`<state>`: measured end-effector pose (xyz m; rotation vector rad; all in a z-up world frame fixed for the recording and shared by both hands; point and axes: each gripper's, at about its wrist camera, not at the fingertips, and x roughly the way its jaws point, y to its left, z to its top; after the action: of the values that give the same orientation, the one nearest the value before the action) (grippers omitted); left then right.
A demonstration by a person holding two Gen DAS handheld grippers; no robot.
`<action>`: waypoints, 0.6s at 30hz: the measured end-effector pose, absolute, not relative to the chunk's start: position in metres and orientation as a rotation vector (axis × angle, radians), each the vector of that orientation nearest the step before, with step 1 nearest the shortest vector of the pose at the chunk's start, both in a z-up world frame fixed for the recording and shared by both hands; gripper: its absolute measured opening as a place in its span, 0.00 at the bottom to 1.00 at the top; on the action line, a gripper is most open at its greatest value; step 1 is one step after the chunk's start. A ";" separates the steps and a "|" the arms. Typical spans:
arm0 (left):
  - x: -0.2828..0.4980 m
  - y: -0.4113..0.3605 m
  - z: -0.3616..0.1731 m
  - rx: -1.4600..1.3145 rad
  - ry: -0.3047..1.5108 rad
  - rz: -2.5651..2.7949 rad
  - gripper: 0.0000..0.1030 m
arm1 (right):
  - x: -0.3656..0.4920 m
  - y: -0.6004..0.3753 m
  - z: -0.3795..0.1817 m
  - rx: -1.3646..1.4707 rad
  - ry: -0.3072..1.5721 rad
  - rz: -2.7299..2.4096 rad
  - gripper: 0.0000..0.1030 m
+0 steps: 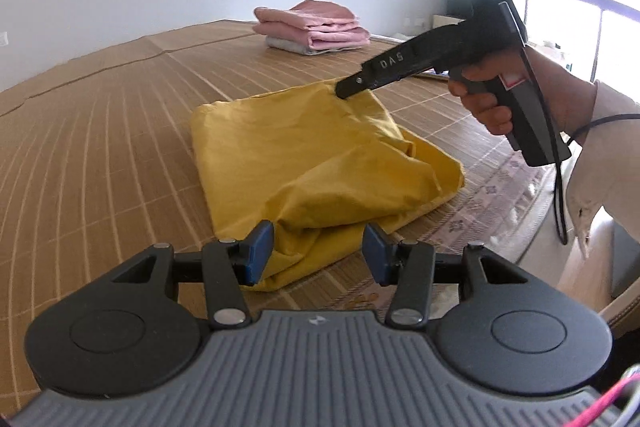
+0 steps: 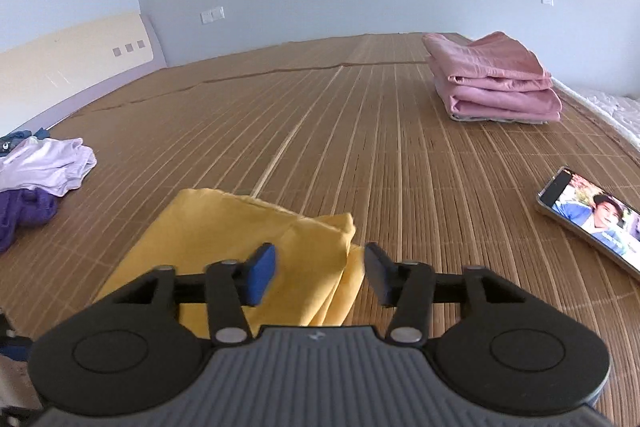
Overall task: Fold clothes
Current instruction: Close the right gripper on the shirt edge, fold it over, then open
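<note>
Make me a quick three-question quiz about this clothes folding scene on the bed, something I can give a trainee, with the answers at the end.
1. True or false: the left gripper has its jaws open at the near edge of the yellow garment.
2. Multiple choice: what lies on the mat to the right of the right gripper? A) a book B) a phone C) a hanger
3. Short answer: what colour is most of the folded stack at the far side of the mat?

Key
1. True.
2. B, the phone, with its screen lit.
3. Pink.
</note>
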<state>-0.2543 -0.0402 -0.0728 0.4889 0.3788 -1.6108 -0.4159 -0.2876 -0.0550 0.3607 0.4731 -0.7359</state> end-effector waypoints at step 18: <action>-0.258 -0.033 -0.065 0.505 0.288 -1.575 0.59 | -0.375 -0.300 -0.054 0.172 0.521 -0.755 0.11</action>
<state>-0.2585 -0.0333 -0.0646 0.5050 0.2875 -1.5748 -0.3745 -0.2997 -0.0545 0.1719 0.5211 -0.7552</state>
